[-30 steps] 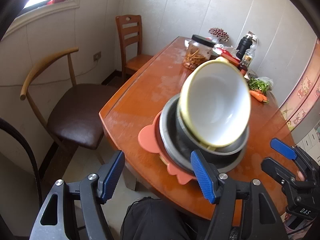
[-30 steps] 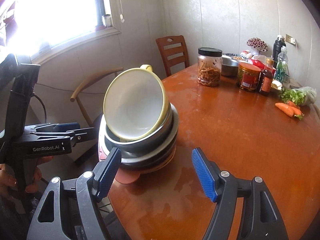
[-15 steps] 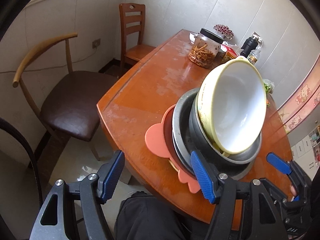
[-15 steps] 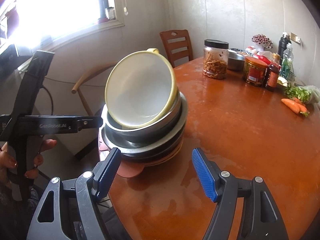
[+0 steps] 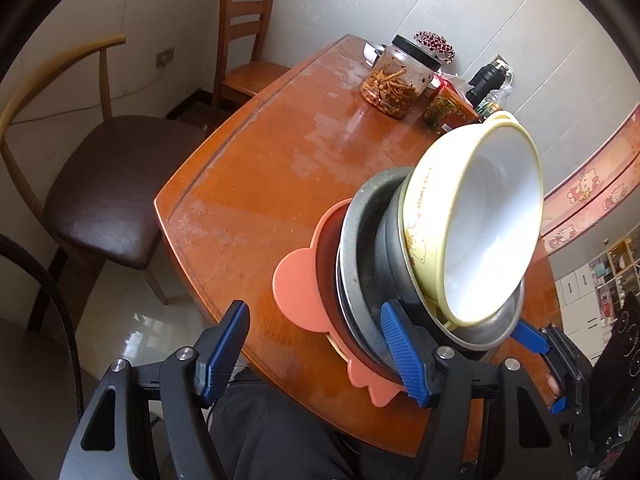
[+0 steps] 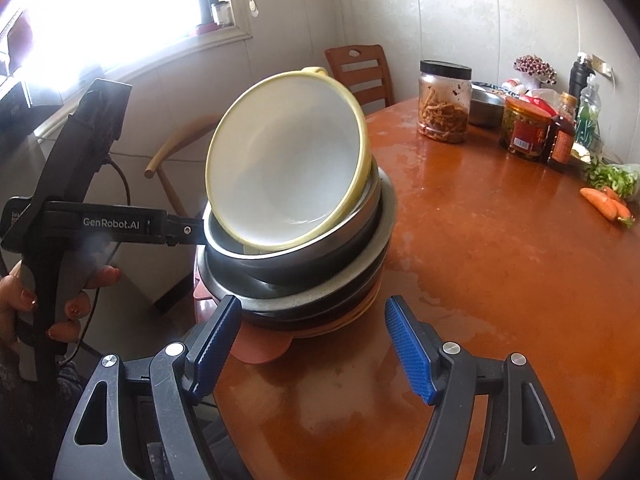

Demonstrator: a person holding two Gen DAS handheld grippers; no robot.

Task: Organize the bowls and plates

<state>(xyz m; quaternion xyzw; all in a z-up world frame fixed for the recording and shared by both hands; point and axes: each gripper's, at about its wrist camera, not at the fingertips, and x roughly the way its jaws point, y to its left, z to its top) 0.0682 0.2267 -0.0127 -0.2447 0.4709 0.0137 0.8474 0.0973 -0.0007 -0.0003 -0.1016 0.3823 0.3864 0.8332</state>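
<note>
A stack of dishes stands near the table's front corner. At its base lies an orange plate point(image 5: 298, 292) with ear-shaped tabs. Dark and grey metal plates point(image 6: 384, 216) follow, then a steel bowl point(image 6: 288, 258). On top, a yellow bowl point(image 5: 492, 228) with a white inside point(image 6: 288, 164) leans steeply. My left gripper point(image 5: 316, 356) is open, its right finger against the stack's near edge, with one orange tab between the fingers. My right gripper point(image 6: 312, 348) is open just short of the stack's base. The left tool's black body point(image 6: 112, 222) reaches the stack from the left.
A jar of dried strips point(image 6: 444, 100), a red-labelled jar point(image 6: 528, 132), bottles, greens and carrots point(image 6: 606, 202) crowd the table's far side. Two chairs point(image 5: 104, 184) stand left of the table point(image 5: 256, 184). A hand point(image 6: 24, 300) grips the left tool; dark trousers show below.
Both grippers have come closer to the stack and lower. The left one has tipped further down, so the stack now sits at its right finger. Neither gripper's opening has changed.
</note>
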